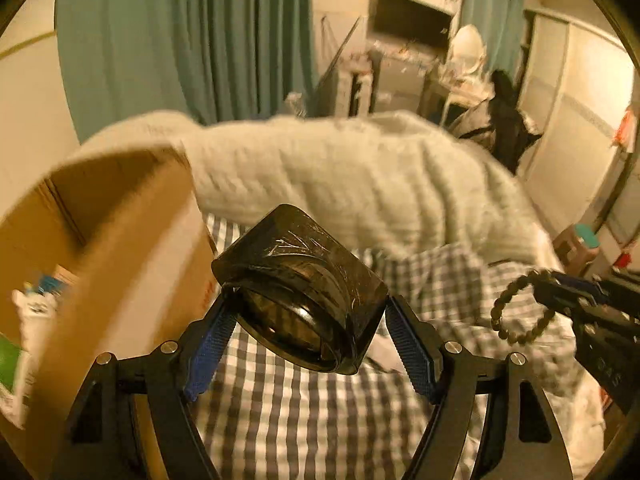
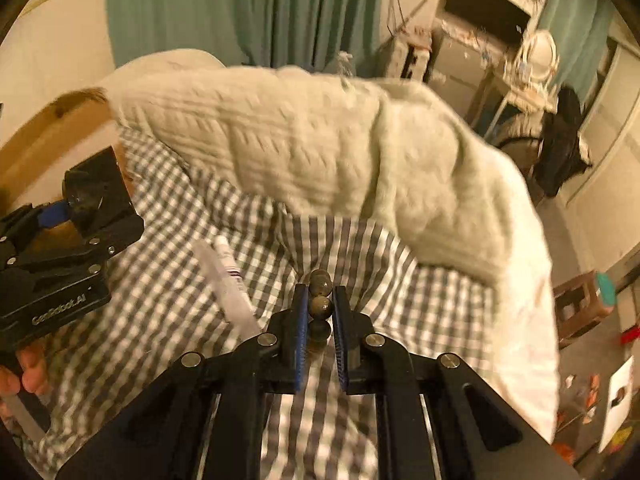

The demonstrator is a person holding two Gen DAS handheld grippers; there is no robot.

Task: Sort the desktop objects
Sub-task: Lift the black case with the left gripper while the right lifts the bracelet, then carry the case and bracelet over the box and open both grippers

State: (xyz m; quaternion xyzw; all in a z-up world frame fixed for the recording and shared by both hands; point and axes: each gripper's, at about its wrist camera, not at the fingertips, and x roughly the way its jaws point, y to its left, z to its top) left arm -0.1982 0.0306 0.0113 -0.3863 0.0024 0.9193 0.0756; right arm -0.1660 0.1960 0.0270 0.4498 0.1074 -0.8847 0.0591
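My left gripper (image 1: 308, 306) is shut on a dark smoky translucent box (image 1: 304, 256), its blue pads pressing on both sides. It hangs above the grey-checked bedsheet (image 1: 304, 408). The right wrist view shows the same left gripper (image 2: 96, 210) and box (image 2: 96, 188) at the left edge. My right gripper (image 2: 320, 292) is shut on a bracelet of dark round beads (image 2: 320, 306), held between its narrow jaws. In the left wrist view the bracelet (image 1: 495, 312) dangles as a loop from the right gripper (image 1: 550, 286). A white tube (image 2: 232, 288) lies on the sheet.
An open cardboard box (image 1: 132, 248) stands at the left, with packets inside. A cream knitted blanket (image 2: 340, 152) lies bunched across the bed behind both grippers. A hand (image 2: 28, 372) holds the left gripper's handle. Green curtains (image 2: 240, 8) and cluttered furniture fill the background.
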